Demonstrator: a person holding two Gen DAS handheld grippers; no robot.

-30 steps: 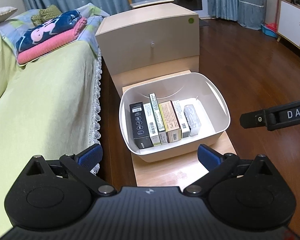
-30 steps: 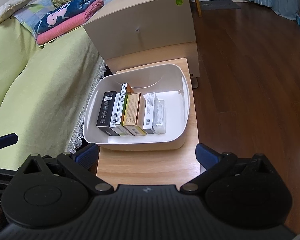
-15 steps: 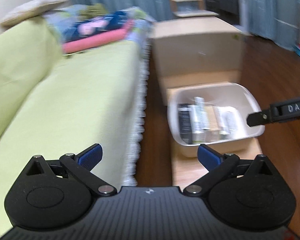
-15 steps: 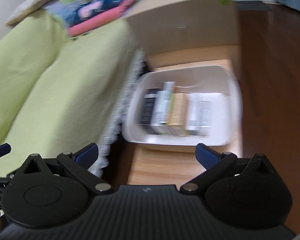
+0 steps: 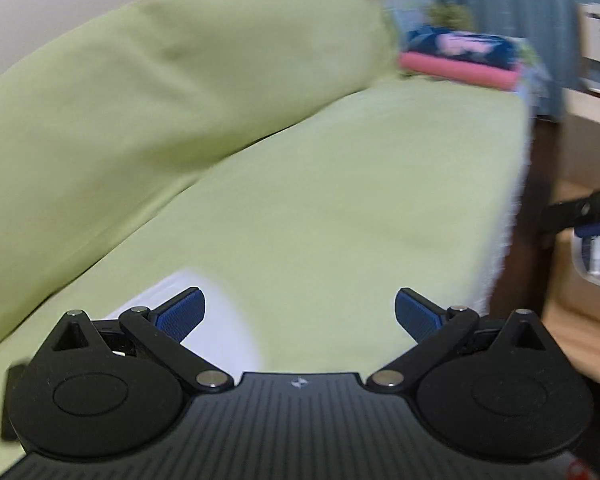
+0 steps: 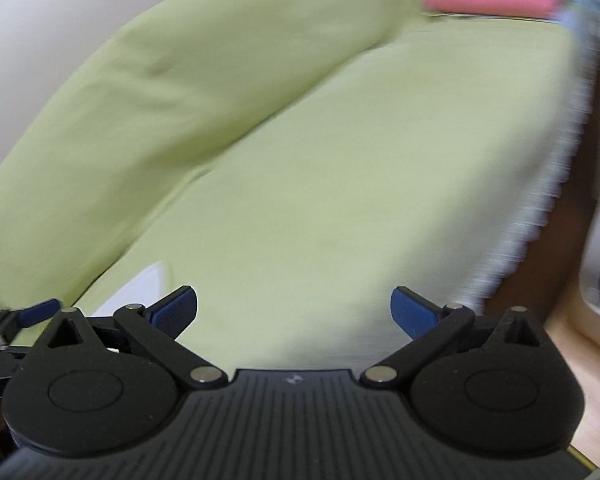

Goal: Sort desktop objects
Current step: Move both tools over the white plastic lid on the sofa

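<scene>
both grippers over the sofa, bin off to the side

left gripper (image 5: 300,314) and right gripper (image 6: 294,310) are spread wide and empty above the green sofa (image 5: 320,200). the white bin (image 5: 598,264) of upright boxes sits on the wooden worktop (image 5: 572,332) at far right, blurred. risk: a blurred white thing (image 5: 216,320) lies low on the sofa; reaching while everything smears could miss it.

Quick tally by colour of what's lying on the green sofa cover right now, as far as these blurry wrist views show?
White flat item: 1
Pink folded cloth: 1
Dark blue patterned cloth: 1
Total: 3. Motion blur could be hiding more.
</scene>
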